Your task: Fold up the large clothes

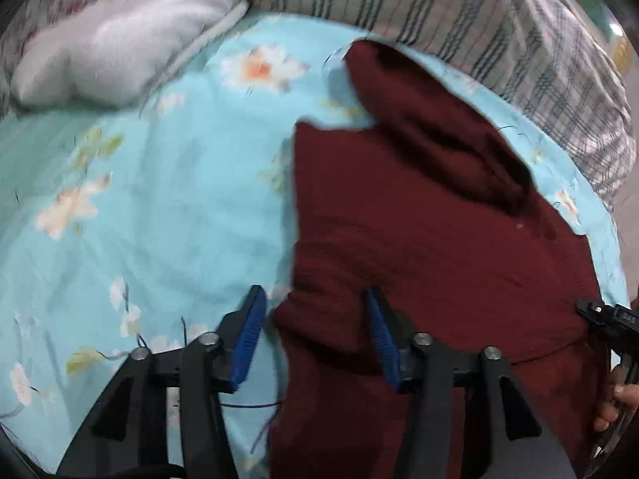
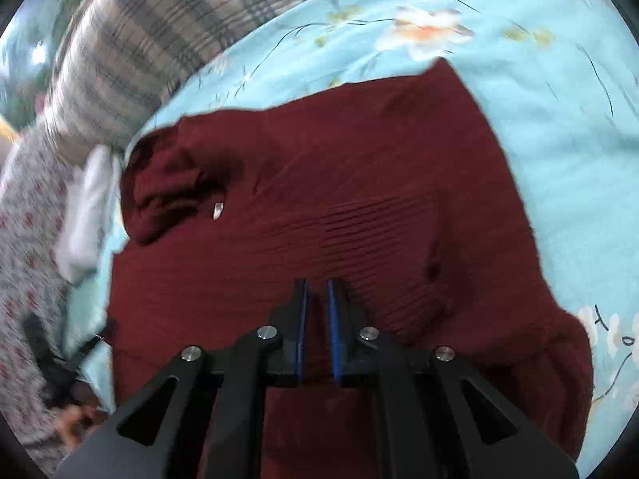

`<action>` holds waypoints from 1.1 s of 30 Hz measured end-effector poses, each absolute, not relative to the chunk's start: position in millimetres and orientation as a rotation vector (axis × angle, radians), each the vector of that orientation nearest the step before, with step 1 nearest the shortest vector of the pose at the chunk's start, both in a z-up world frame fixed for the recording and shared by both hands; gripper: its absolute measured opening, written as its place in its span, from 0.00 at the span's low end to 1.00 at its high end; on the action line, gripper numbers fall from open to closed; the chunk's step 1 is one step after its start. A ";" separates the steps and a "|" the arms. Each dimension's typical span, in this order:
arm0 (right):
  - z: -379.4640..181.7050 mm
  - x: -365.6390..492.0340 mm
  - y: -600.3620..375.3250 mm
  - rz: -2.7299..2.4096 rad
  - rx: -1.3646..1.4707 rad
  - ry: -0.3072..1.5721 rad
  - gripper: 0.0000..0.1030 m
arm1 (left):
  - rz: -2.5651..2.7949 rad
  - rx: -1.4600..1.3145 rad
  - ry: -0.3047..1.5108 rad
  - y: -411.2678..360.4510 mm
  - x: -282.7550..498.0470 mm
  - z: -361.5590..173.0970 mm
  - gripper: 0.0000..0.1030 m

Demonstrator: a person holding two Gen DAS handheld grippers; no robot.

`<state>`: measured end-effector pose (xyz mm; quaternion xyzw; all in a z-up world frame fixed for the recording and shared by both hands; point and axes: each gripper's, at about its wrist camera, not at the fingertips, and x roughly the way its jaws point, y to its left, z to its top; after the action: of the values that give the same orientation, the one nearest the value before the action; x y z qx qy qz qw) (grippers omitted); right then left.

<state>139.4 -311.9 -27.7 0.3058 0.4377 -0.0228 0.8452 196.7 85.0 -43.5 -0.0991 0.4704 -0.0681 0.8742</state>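
A dark red sweater is spread on a bed covered by a light blue floral sheet, and it lies toward the sheet's edge that borders a plaid blanket. In the left wrist view, one part of the sweater is folded back over the body, forming a thick dark ridge that runs toward the plaid blanket. The left gripper is held with its jaws apart, astride the sweater's near corner: one blue pad stands over bare sheet just beside the knit edge, and the other pad is against the fabric; the pads are not pressed together on the cloth. A loose thread is seen on the sheet under the left gripper. A white folded cloth lies at the sheet's far corner, well apart from the sweater, next to a red-and-white patterned fabric. In the right wrist view, the right gripper is seen with its jaws almost together, and a narrow strip of red knit is pinched between its blue pads at the sweater's near edge. A small pale tag shows beside the bunched collar. At the right edge of the left wrist view, part of the right gripper and the fingers of a hand are seen against the sweater. Both views are blurred.
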 end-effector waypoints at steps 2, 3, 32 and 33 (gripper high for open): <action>-20.8 138.6 -310.8 -0.052 0.632 0.911 0.10 | -0.149 -0.233 0.979 88.6 195.1 -41.7 0.53; -17.4 139.9 -308.6 -0.048 0.624 0.907 0.11 | -0.145 -0.234 0.983 88.3 195.5 -39.5 0.54; 18.6 465.5 -143.6 0.370 0.017 0.935 0.39 | -0.220 -0.242 0.984 55.8 441.0 -27.8 0.56; 13.0 471.1 -143.9 0.376 0.022 0.951 0.27 | -0.226 -0.230 0.985 53.0 446.8 -30.7 0.55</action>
<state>471.1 -143.9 13.0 0.0107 0.4549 0.1799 0.8721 446.8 53.0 -30.7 -0.1101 0.4709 -0.1081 0.8686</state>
